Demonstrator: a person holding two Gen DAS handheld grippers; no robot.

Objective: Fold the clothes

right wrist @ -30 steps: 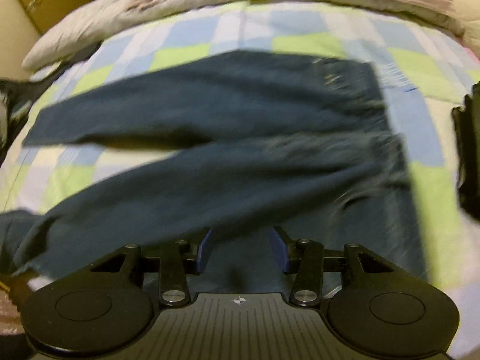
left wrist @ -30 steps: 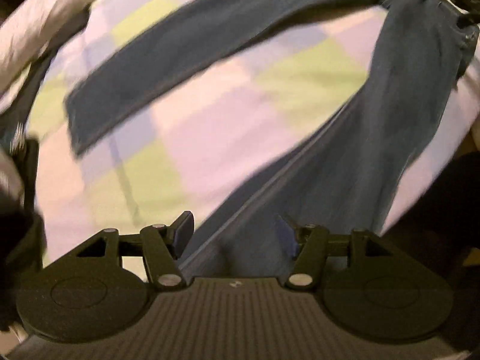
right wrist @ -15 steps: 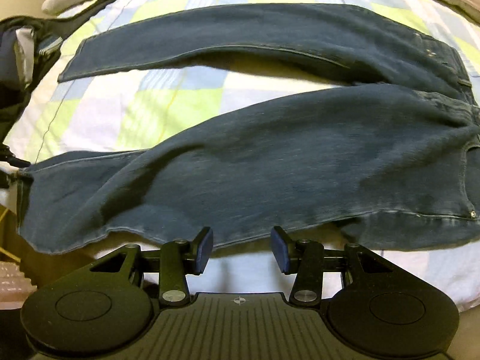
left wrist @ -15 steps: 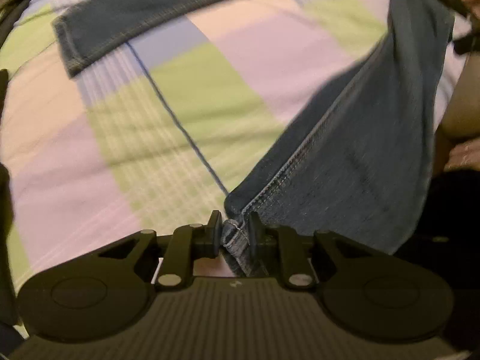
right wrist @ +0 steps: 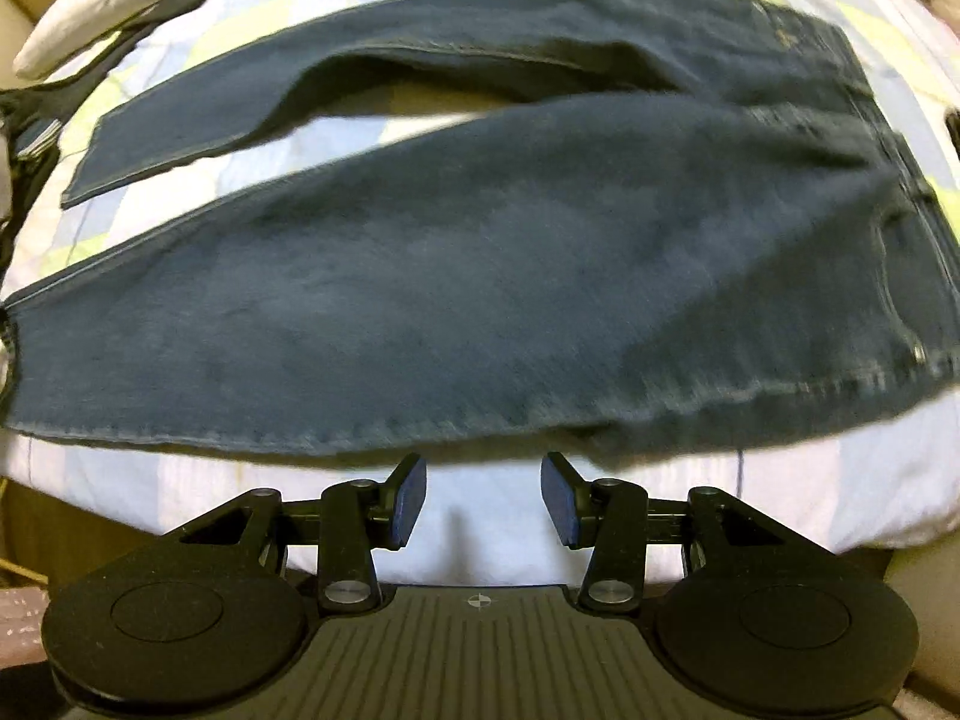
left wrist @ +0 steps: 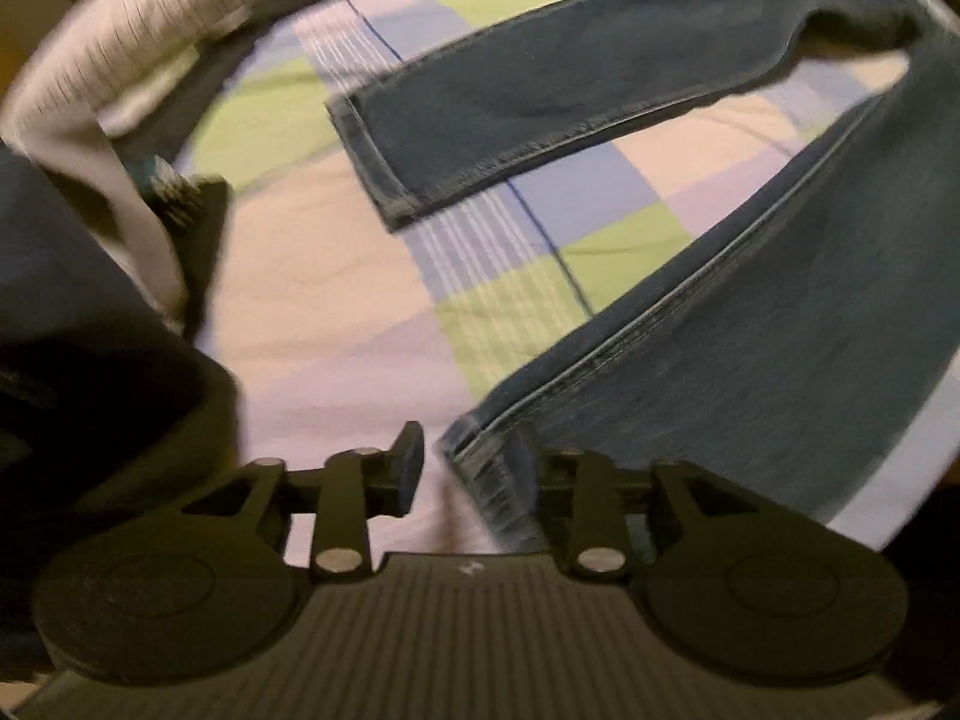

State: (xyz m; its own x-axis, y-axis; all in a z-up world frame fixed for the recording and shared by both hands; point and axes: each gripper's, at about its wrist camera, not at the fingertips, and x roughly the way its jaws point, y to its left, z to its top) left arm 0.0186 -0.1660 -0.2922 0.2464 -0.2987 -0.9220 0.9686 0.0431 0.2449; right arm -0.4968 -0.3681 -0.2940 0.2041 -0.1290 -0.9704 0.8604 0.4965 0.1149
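Dark blue jeans (right wrist: 480, 276) lie spread on a checked bedsheet (right wrist: 480, 534), legs to the left and waist to the right. In the left wrist view the near leg (left wrist: 750, 360) runs down to my left gripper (left wrist: 471, 462). Its jaws are opening, and the leg's hem (left wrist: 480, 474) lies between them, against the right finger and apart from the left pad. The far leg's hem (left wrist: 384, 168) rests flat higher up. My right gripper (right wrist: 483, 480) stands open just short of the jeans' near edge, with only sheet between its fingers.
A rolled white-grey duvet (left wrist: 150, 30) lines the bed's far left edge, seen too as the pale roll (right wrist: 108, 6) in the right wrist view. Dark clothing (left wrist: 72, 330) is heaped at the left. The bed's near edge drops off below the right gripper.
My left gripper, pinched on the near leg's hem half a second ago, has parted its jaws and swung along the bed. The right gripper's view has drawn closer to the jeans' near edge.
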